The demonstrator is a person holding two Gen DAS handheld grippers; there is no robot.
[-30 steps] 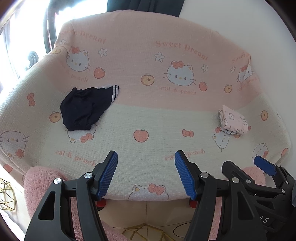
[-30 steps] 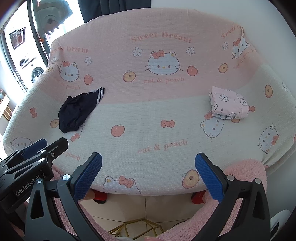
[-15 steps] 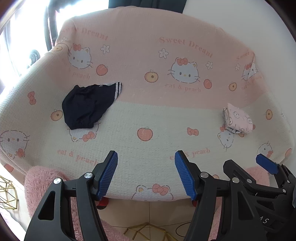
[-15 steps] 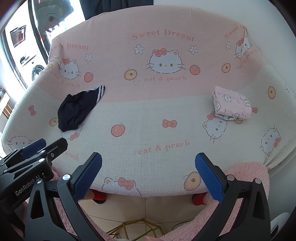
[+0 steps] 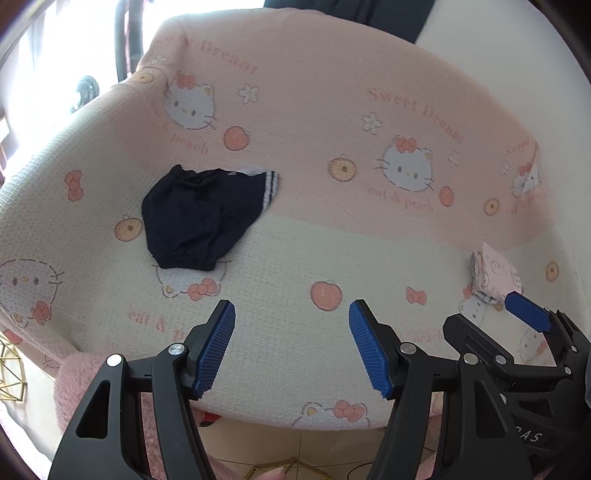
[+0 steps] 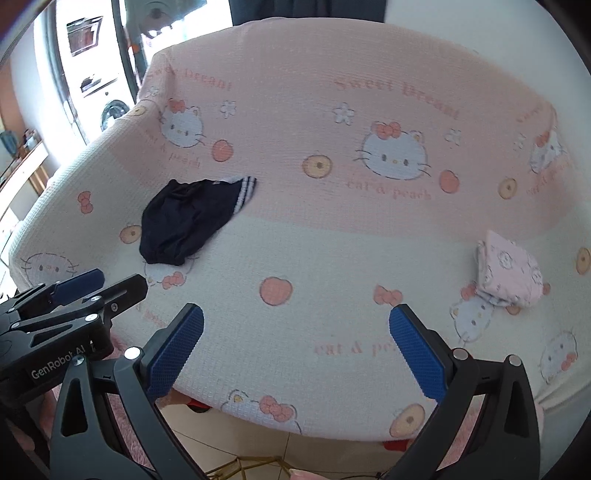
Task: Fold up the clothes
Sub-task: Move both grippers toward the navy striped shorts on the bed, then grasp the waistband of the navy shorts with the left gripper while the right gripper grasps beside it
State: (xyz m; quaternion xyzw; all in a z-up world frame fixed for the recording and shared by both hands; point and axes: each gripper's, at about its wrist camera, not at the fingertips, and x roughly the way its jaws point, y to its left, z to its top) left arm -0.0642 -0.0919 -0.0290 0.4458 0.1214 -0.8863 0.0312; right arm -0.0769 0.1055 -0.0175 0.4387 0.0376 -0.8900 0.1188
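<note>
Navy shorts (image 5: 199, 218) lie crumpled on the sofa (image 5: 332, 258), both claws, left (image 5: 291, 347) and right (image 6: 295, 347), gaping empty; next, I judge, reach and spread them.

I see a sofa under a pink cartoon-cat cover (image 6: 369, 236), a white wall (image 6: 480, 26) behind, bright windows (image 5: 55, 55) at left, tiled floor (image 6: 332, 454) below.
</note>
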